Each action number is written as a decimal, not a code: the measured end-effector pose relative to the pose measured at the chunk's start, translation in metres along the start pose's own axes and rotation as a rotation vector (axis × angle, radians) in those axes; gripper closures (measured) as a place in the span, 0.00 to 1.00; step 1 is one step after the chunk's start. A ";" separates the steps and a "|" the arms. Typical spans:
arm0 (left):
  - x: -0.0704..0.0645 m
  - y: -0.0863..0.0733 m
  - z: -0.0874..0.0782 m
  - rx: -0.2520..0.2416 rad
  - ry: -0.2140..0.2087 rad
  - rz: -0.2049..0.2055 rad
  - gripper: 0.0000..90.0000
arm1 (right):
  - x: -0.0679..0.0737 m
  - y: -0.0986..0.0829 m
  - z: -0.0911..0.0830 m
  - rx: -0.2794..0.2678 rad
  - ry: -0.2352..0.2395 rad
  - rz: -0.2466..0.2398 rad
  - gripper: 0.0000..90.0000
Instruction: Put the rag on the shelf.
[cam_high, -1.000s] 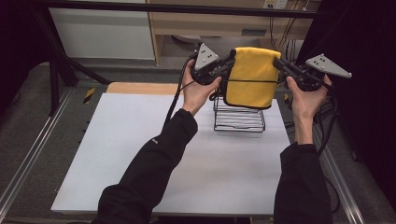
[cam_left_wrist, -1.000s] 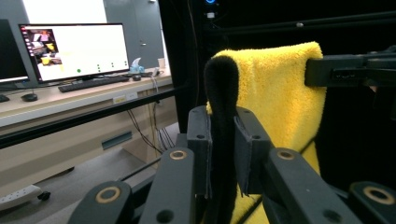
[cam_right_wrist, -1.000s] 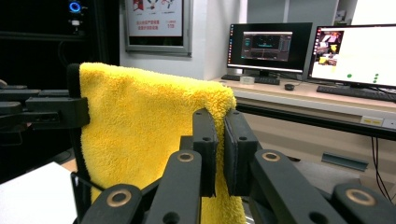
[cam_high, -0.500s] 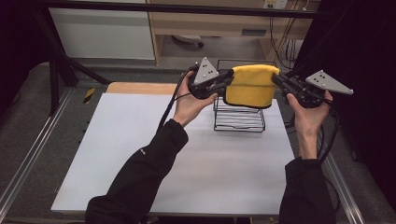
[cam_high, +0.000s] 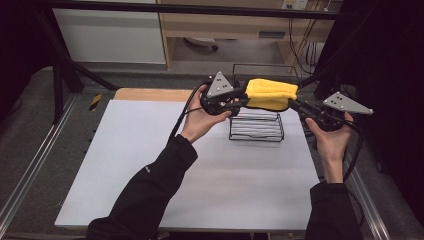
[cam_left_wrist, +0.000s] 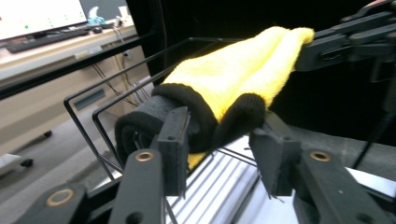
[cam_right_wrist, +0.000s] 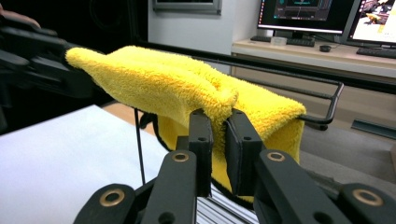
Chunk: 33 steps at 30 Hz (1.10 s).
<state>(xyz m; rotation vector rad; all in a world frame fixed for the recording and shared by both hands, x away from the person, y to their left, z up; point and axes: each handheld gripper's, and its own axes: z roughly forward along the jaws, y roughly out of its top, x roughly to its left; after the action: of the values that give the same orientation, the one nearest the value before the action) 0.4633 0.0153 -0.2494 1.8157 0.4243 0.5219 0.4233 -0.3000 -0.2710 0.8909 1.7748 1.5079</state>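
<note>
High view: a yellow towel (cam_high: 270, 94) hangs stretched between the left gripper (cam_high: 235, 100) and the right gripper (cam_high: 299, 106), over a black wire rack (cam_high: 256, 129) at the far side of the white table (cam_high: 150, 165).

Towel, position: held in the air, above the rack's top rail; from this view it is not clear whether it touches the wire.

Towel, long axis: runs across the table from one gripper to the other, roughly level and in line with the rack's length.

Left gripper view: the towel (cam_left_wrist: 233, 84) extends straight ahead from the left gripper (cam_left_wrist: 219, 140); its black-trimmed end is bunched between the jaws, which stand fairly wide yet bear on the bundle from both sides.

Right gripper view: the right gripper (cam_right_wrist: 219, 140) has its jaws nearly closed, pinching a fold of the towel (cam_right_wrist: 187, 88); more cloth drapes beyond, over the rack's rail (cam_right_wrist: 327, 105).

Relation for the next move: the rack sits directly below the span, so a straight lowering of both hands would likely lay the cloth over it.

Nearer hand: neither; each gripper holds one end, at about equal distance from the rack.

Risk: uneven lowering could let the cloth slide off one side.
</note>
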 end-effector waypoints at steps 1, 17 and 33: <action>0.000 0.001 -0.004 -0.004 -0.005 -0.001 0.63 | 0.000 0.000 -0.001 0.003 0.000 -0.003 0.91; 0.005 0.011 0.000 -0.010 0.003 -0.182 0.88 | 0.013 0.010 -0.012 0.030 0.024 -0.054 0.67; 0.006 -0.017 0.034 0.125 0.024 -0.167 1.00 | 0.014 -0.015 0.048 0.161 0.007 0.069 0.98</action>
<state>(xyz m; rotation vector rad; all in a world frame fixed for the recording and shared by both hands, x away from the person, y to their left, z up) 0.4863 -0.0035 -0.2738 1.8745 0.6306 0.4090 0.4534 -0.2629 -0.2928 1.0368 1.9094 1.4269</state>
